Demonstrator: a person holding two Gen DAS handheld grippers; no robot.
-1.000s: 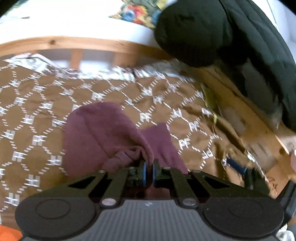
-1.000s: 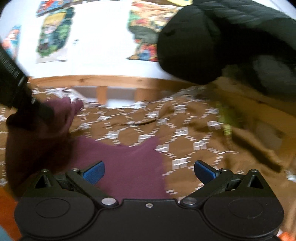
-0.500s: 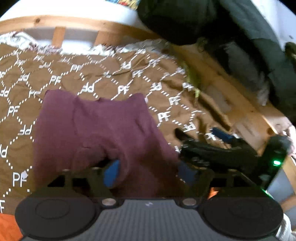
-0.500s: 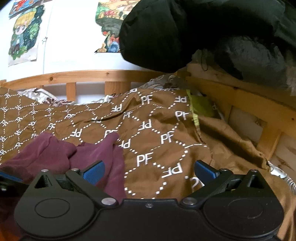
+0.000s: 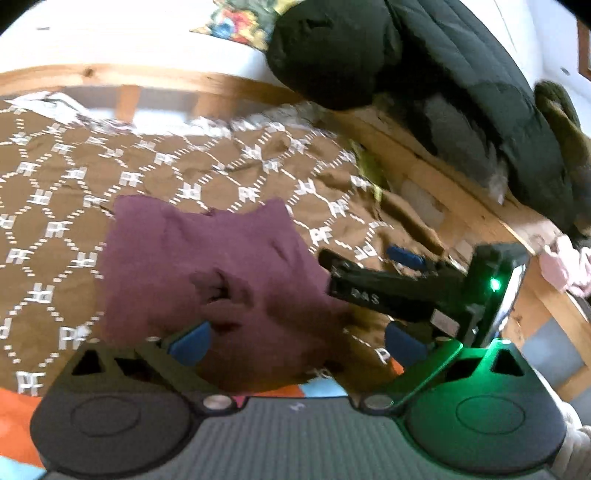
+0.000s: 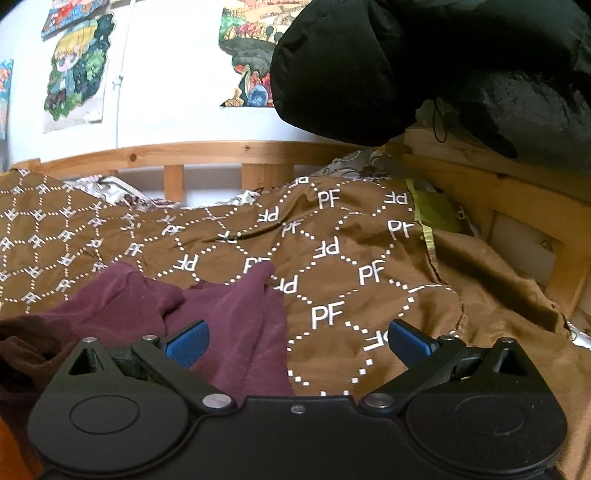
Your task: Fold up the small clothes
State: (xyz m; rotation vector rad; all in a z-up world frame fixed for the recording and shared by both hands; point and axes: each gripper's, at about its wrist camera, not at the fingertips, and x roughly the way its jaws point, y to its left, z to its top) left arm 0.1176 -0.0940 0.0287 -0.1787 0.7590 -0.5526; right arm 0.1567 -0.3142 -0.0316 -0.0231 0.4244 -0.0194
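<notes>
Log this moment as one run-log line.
left tool: open, empty | right tool: open, empty | maroon garment: lying on brown blanket, rumpled

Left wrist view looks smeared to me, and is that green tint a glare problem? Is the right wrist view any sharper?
Left wrist view: motion-blurred, the blanket print streaked and the maroon garment soft; the green cast comes from the LED on the right gripper, spilling onto the left gripper. Right wrist view: sharp, the PF lettering readable, with fisheye bending of the bed rail.

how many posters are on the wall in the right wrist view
4, perhaps more out of frame: anime girl poster, one above it, a sliver at the left edge, landscape poster partly behind the black jacket.
</notes>
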